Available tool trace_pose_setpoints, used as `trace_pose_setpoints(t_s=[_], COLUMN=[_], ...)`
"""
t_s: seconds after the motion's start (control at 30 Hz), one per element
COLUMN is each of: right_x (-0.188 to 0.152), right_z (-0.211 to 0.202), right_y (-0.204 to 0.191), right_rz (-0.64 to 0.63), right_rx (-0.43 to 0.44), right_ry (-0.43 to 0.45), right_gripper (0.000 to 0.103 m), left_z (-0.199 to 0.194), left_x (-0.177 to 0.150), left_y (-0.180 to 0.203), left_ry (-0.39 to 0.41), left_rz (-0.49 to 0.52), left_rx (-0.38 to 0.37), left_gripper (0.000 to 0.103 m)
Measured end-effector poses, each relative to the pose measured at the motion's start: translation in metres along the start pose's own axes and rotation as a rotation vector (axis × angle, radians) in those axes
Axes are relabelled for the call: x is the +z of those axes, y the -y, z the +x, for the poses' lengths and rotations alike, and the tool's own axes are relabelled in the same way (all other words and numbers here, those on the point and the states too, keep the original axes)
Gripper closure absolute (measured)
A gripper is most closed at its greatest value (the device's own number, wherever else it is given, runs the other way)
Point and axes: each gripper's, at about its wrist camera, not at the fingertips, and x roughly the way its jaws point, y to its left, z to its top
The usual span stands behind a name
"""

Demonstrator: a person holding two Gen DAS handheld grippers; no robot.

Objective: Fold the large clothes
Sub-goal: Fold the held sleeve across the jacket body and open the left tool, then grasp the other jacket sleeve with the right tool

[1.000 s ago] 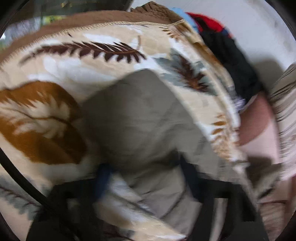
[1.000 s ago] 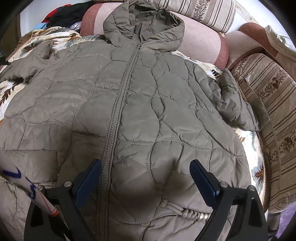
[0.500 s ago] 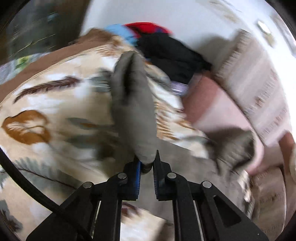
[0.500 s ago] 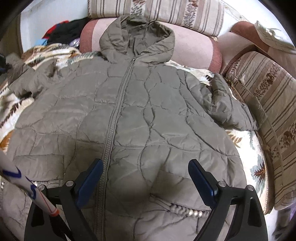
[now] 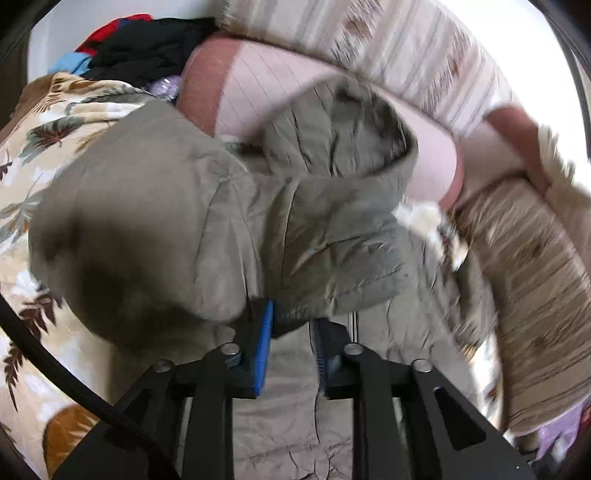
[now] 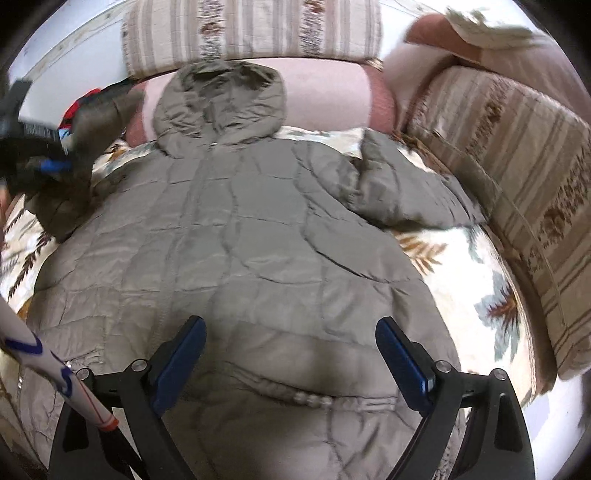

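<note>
1. Right wrist view: an olive-green quilted hooded jacket (image 6: 236, 258) is seen spread front-up on a cream blanket printed with brown and teal leaves (image 6: 476, 280), its zip closed down the middle.
2. The jacket's hood (image 6: 221, 107) is laid against a pink bolster cushion (image 6: 325, 99), behind which a beige striped back cushion (image 6: 251, 29) is set.
3. The right gripper (image 6: 291, 363) is held above the lower front of the jacket, its blue-padded jaws spread wide apart with nothing between them.
4. One sleeve (image 6: 410, 192) is seen bent on the blanket beside a striped side cushion (image 6: 517, 184).
5. At the far left of the same view, the other sleeve (image 6: 70, 199) is lifted off the blanket by the left gripper (image 6: 55, 166).
6. Left wrist view: the left gripper (image 5: 291, 350) is shown with its jaws nearly closed, a fold of the sleeve (image 5: 155, 229) pinched between the blue pads.
7. The sleeve is draped upward and to the left of the jaws, partly blurred, with the hood (image 5: 343, 140) behind it.
8. A pile of black, red and blue clothes (image 5: 140, 48) is seen at the far end of the blanket, near the bolster.
</note>
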Motion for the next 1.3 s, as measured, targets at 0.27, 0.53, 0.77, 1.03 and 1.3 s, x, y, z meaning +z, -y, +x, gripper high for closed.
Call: trace_pose_setpoints(t_s=[0.27,0.53,0.77,1.03,1.3], right_x=[0.016,0.082,0.133,0.153,0.144], right_z=[0.023,0.093,0.18,0.191,0.148], right_y=[0.024,-0.001,-0.031,-0.017,0.02], right_rz=[0.085,0.131,0.181,0.227,0.246], right_rx=[0.099,0.288,0.238,0.156,0.19], right_ry=[-0.051,-0.08,-0.173,-0.168,-0.093], right_gripper=[0.007,0.007,0.009,0.079,0.048], left_z=[-0.041,-0.078,-0.087,-0.095,-0.104], left_x=[-0.061,-0.11,-0.134,-0.146,-0.155], left_y=[0.025,-0.004,-0.043,-0.034,0.01], left_ry=[0.071,0.176,0.143,0.134,0.127], left_rz=[0.121,0.189,0.066,0.075,0.154], left_rx=[0.025,0.31,0.314,0.307,0.289], left_gripper=[0.031,0.028,0.028,0.028,0.028])
